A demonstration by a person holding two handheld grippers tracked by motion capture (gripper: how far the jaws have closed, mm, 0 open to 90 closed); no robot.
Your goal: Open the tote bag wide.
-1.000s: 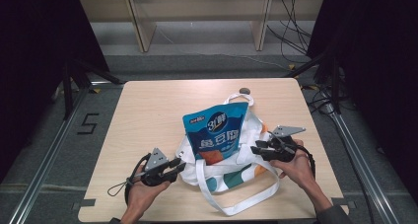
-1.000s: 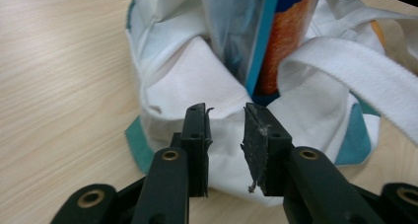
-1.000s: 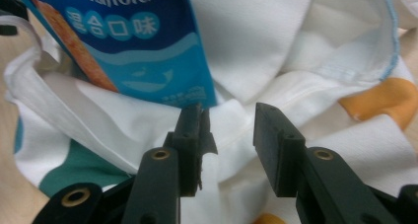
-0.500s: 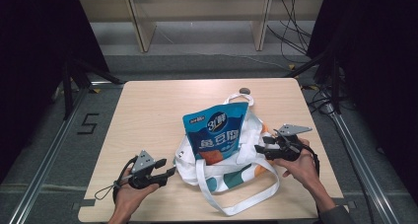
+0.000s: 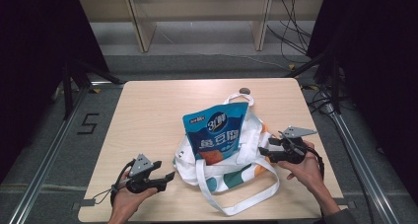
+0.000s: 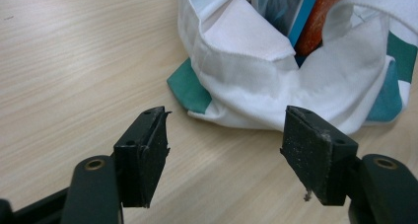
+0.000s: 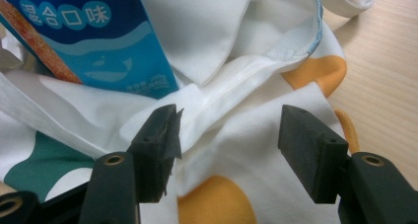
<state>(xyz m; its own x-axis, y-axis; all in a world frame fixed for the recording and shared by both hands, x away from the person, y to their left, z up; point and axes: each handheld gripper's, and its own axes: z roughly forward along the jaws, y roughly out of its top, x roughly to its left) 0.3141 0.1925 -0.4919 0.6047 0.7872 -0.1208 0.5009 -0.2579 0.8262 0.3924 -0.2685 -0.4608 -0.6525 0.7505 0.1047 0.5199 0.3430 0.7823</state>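
Note:
A white tote bag [image 5: 231,172] with teal and orange patches lies on the wooden table [image 5: 148,115]. A blue snack packet [image 5: 217,132] stands in its mouth. My left gripper [image 5: 167,177] rests on the table just left of the bag; its jaws have just been opening and stand open with nothing between them, the bag's edge [image 6: 256,86] a little ahead. My right gripper [image 5: 262,152] sits at the bag's right side; its jaws have also just been opening and stand open over the white cloth [image 7: 231,130], the packet [image 7: 93,41] beyond.
The bag's long white straps [image 5: 236,204] loop toward the table's front edge. A small dark round thing [image 5: 243,91] lies near the far edge. A shelf unit [image 5: 197,17] stands behind the table, and cables [image 5: 291,31] run on the floor at the right.
My left gripper let go of the bag's edge and drew back to the left. Both grippers' jaws have opened. The right hand stayed nearly in place.

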